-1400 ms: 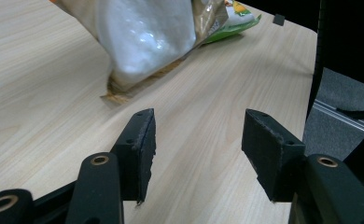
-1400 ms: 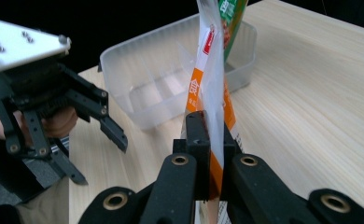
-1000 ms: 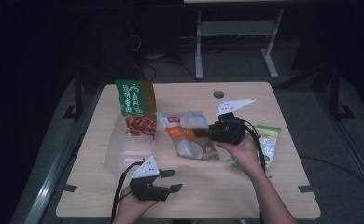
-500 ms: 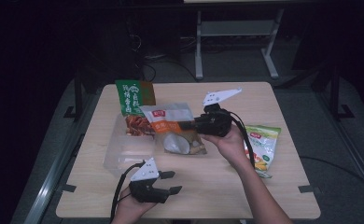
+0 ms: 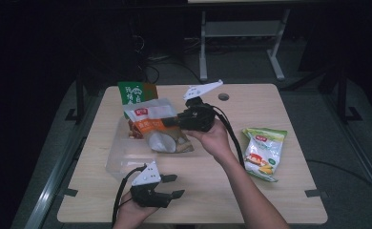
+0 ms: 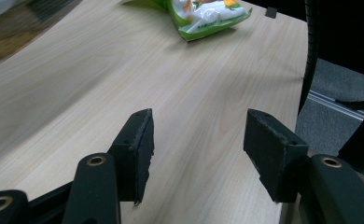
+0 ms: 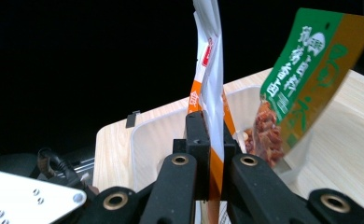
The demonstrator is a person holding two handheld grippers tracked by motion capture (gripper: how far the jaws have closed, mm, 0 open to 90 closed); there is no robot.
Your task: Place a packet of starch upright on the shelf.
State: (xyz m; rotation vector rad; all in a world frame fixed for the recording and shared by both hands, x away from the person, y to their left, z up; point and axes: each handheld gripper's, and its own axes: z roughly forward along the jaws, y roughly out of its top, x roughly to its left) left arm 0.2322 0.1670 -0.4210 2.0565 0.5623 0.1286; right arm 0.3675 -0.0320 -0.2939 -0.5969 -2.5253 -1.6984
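A flat snack pouch of white and orange foil (image 5: 156, 128) is held clamped by its edge between the closed jaws of the right gripper (image 5: 177, 120), and it is carried above the clear plastic box (image 5: 122, 157) that stands near the left edge of the light wooden desk (image 5: 270, 102). In the right gripper view the pouch (image 7: 211, 93) is seen edge-on and upright between the two black jaws, with the white wall of the box (image 7: 157, 133) just behind it. A green and brown pouch of reddish snacks (image 5: 135, 93) already leans in the far part of the box, toward the far left corner of the desk. The step in hand is judged to be the placing of the second pouch into the box. For the next move, the pouch should be lowered inside the walls, beside the green and brown one, and only then the jaws should be opened, so that it does not fall over the rim. The left gripper (image 5: 172, 186) rests on the desk near the near edge, its jaws standing wide apart with nothing between them. A green and white snack bag (image 5: 263, 152) lies flat toward the right edge of the desk, well apart from the box, and it is probably to be taken afterwards.
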